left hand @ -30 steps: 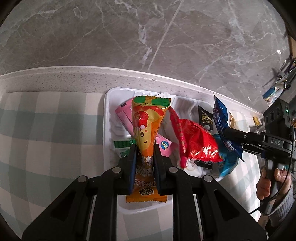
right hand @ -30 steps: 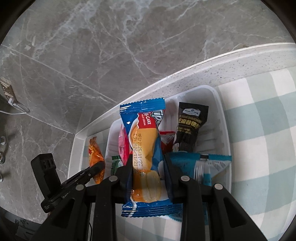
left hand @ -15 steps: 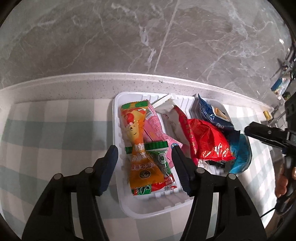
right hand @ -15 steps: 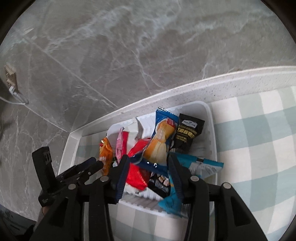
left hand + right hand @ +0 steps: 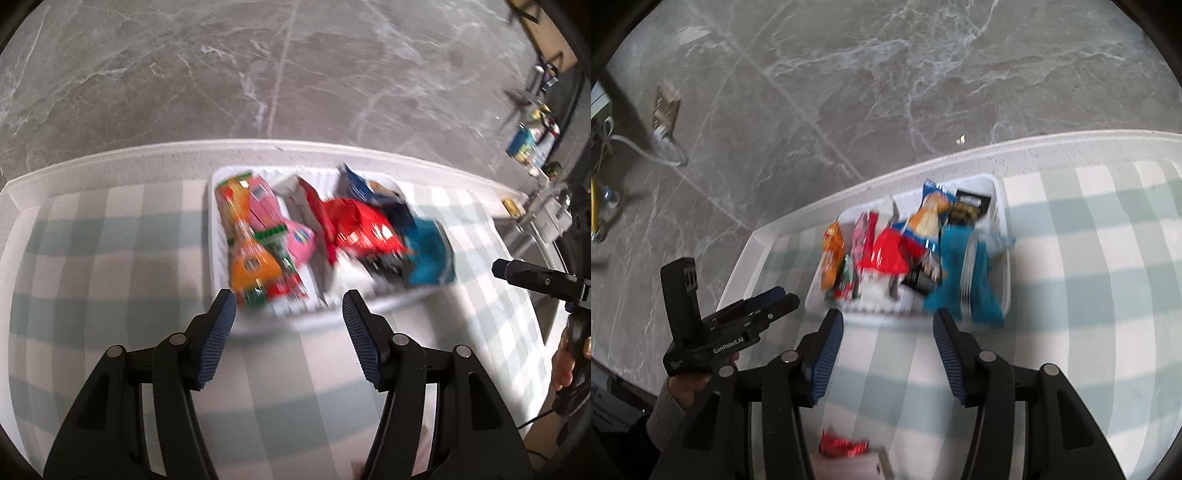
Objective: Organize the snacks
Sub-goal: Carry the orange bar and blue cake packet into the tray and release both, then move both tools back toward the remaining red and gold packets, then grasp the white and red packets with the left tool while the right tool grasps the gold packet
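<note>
A white tray (image 5: 221, 258) holds several snack packs: an orange pack (image 5: 251, 262) at its left, a pink one (image 5: 291, 236), a red one (image 5: 354, 225) and a blue one (image 5: 428, 251). My left gripper (image 5: 288, 302) is open and empty, just in front of the tray. In the right wrist view the tray (image 5: 1003, 206) shows the blue cake pack (image 5: 929, 214), a black pack (image 5: 967, 208) and the orange pack (image 5: 831, 254). My right gripper (image 5: 886, 325) is open and empty at the tray's near edge. Both views are blurred.
The tray sits on a green and white checked cloth (image 5: 110, 258) near the table's white far edge (image 5: 147, 155), above a grey marble floor. A red wrapper (image 5: 842, 446) lies on the cloth close under my right gripper. The left gripper shows at left in the right wrist view (image 5: 768, 299).
Both grippers opened, letting go of the orange pack and the blue cake pack into the tray, then pulled back from the tray.
</note>
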A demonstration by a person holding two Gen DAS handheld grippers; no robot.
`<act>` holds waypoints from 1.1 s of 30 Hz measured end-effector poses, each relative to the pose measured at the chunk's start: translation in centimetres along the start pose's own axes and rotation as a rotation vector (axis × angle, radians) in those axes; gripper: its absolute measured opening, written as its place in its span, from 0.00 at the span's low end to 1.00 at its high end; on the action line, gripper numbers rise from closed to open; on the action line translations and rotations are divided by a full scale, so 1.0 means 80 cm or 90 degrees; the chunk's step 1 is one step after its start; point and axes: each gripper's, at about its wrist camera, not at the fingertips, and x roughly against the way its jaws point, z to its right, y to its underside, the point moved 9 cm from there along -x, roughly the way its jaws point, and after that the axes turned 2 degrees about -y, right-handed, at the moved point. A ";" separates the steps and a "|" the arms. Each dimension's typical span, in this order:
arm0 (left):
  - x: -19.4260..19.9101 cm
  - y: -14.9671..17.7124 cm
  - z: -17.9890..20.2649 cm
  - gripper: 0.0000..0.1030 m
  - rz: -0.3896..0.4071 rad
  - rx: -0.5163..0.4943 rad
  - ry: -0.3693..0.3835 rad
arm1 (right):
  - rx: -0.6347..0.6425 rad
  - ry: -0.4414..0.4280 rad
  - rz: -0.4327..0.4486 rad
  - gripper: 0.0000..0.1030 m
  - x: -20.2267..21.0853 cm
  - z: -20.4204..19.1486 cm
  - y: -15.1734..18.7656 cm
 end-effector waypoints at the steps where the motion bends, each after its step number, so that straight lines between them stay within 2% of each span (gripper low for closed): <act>1: 0.006 0.010 0.005 0.57 -0.002 -0.003 0.003 | 0.007 0.001 -0.004 0.53 0.006 -0.004 0.012; 4: 0.021 0.043 0.025 0.57 -0.014 -0.017 0.020 | 0.032 0.006 -0.018 0.55 0.018 -0.017 0.046; 6: 0.029 0.066 0.039 0.57 -0.025 -0.037 0.031 | 0.047 0.012 -0.032 0.60 0.023 -0.025 0.071; 13: 0.052 0.147 0.102 0.57 -0.064 -0.137 0.079 | 0.060 0.019 -0.083 0.60 0.022 -0.033 0.153; 18: 0.059 0.200 0.140 0.57 -0.097 -0.237 0.089 | 0.039 0.022 -0.094 0.60 0.026 -0.030 0.187; 23: 0.045 0.239 0.162 0.57 -0.127 -0.319 0.076 | 0.024 0.026 -0.097 0.60 0.029 -0.026 0.205; 28: 0.022 0.249 0.165 0.57 -0.132 -0.333 0.048 | 0.013 0.030 -0.092 0.60 0.033 -0.024 0.210; 31: 0.009 0.236 0.159 0.57 -0.131 -0.299 0.037 | 0.005 0.033 -0.087 0.62 0.035 -0.021 0.211; 33: -0.004 0.222 0.144 0.57 -0.139 -0.252 0.022 | 0.005 0.036 -0.087 0.64 0.035 -0.020 0.212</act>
